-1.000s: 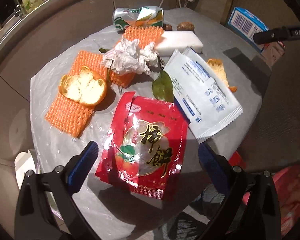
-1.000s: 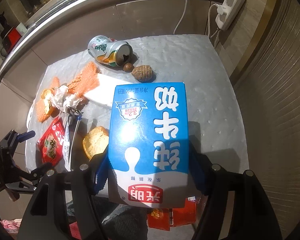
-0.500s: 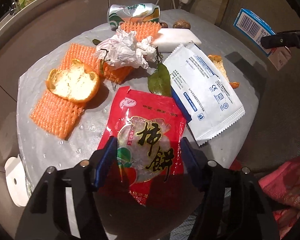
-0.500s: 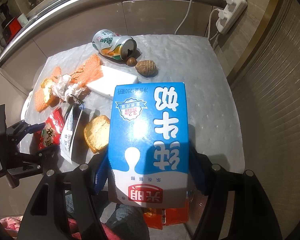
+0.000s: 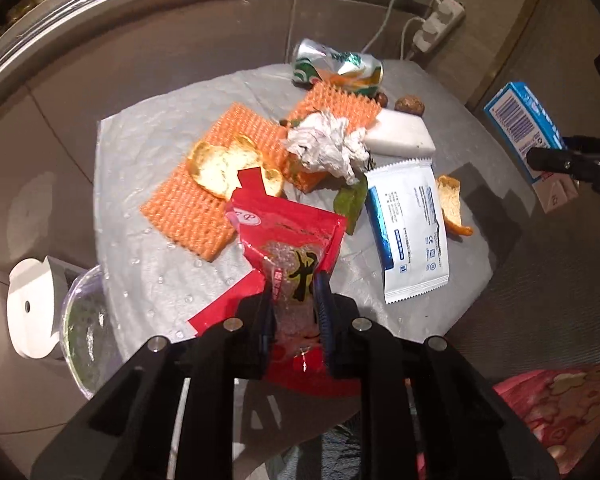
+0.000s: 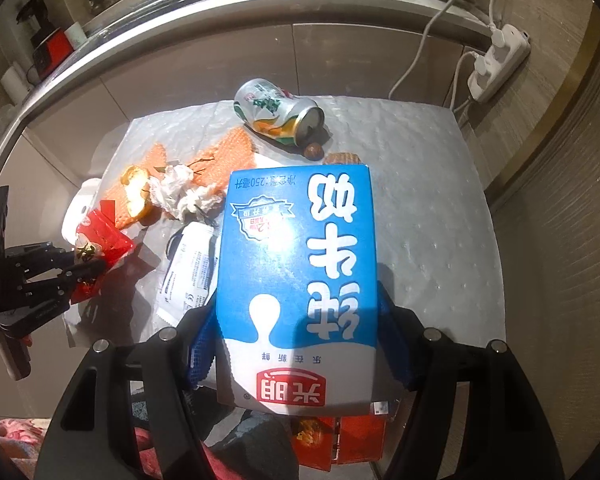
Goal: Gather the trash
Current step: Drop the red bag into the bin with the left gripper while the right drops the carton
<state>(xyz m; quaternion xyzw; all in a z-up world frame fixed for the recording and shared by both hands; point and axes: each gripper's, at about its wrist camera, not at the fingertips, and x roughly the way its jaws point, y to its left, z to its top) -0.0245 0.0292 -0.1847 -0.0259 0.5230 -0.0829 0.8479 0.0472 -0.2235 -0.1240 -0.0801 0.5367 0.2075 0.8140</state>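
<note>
My left gripper [image 5: 294, 298] is shut on a red snack packet [image 5: 288, 232] and holds it crumpled and lifted off the small table [image 5: 148, 264]; it also shows in the right wrist view [image 6: 100, 240]. My right gripper [image 6: 296, 320] is shut on a blue and white milk carton [image 6: 300, 272], held above the table's near edge; the carton also shows in the left wrist view [image 5: 528, 136]. Left on the table are a crushed can [image 5: 336, 68], orange foam nets [image 5: 196, 208], an orange peel [image 5: 228, 164], a crumpled tissue [image 5: 328, 144], a white sachet [image 5: 412, 228] and a white block [image 5: 400, 136].
A white object [image 5: 32, 308] and a clear container [image 5: 84, 332] stand beside the table at the left. A power strip [image 6: 496, 64] hangs on the wall behind. A counter edge [image 6: 220, 12] runs along the back. Red boxes [image 6: 340, 440] lie below the carton.
My left gripper closed on the red packet and lifted it off the table, crumpling it. My right gripper kept hold of the milk carton with little movement.
</note>
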